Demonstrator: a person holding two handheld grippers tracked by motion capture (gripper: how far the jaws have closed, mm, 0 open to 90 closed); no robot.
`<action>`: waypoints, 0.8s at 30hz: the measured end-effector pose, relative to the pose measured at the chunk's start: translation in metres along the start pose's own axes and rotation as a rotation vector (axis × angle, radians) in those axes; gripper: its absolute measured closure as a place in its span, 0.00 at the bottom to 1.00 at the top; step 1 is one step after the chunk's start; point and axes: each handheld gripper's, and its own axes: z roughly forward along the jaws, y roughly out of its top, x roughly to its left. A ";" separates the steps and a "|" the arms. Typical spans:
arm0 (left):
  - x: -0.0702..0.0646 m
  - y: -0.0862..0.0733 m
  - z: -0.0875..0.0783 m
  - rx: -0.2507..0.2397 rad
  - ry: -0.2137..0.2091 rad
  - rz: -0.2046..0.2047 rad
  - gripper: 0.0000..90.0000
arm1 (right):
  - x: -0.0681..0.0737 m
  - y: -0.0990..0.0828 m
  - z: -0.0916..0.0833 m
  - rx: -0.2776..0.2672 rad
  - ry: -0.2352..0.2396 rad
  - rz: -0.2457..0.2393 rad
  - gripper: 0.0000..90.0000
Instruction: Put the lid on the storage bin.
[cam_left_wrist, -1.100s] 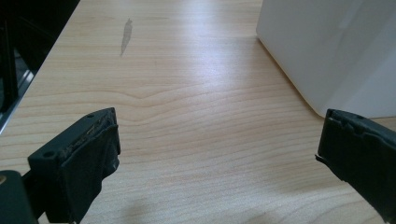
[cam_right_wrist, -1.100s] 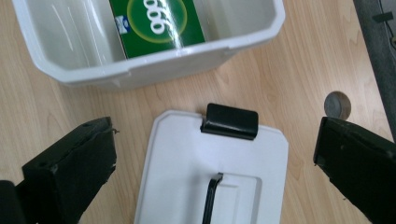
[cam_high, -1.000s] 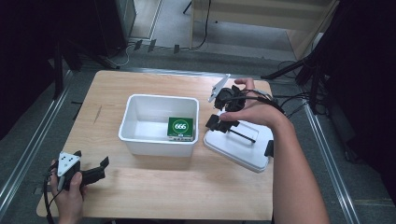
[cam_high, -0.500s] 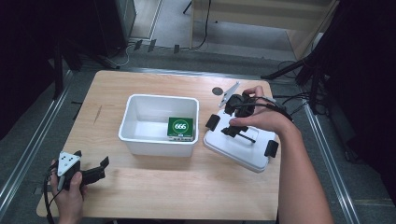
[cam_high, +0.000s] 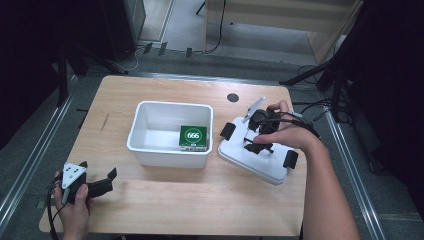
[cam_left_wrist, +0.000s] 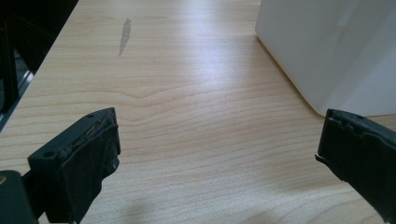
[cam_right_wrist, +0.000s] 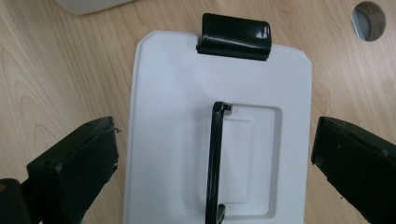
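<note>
Hovering over the white lid (cam_high: 252, 157) lying flat near the worktop's right edge, we are holding the right gripper (cam_high: 257, 135) with its jaws spread wide on either side of the lid's upright black handle (cam_right_wrist: 214, 163). We are resting the left gripper (cam_high: 102, 182) near the front-left corner of the worktop (cam_high: 165, 200), its jaws also parted and pinching nothing, while the white bin (cam_high: 170, 152) beside the lid is sitting mid-worktop with a green box (cam_high: 193, 138) inside.
</note>
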 end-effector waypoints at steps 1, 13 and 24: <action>0.000 0.000 0.000 0.000 0.000 0.000 0.00 | 0.000 -0.002 0.001 0.001 0.000 0.004 0.04; 0.000 0.000 0.000 0.002 -0.001 0.000 0.00 | -0.001 -0.020 0.019 0.012 -0.040 0.050 0.39; -0.002 0.000 0.000 0.002 0.008 0.012 0.00 | -0.007 -0.037 0.034 0.071 -0.058 0.087 0.70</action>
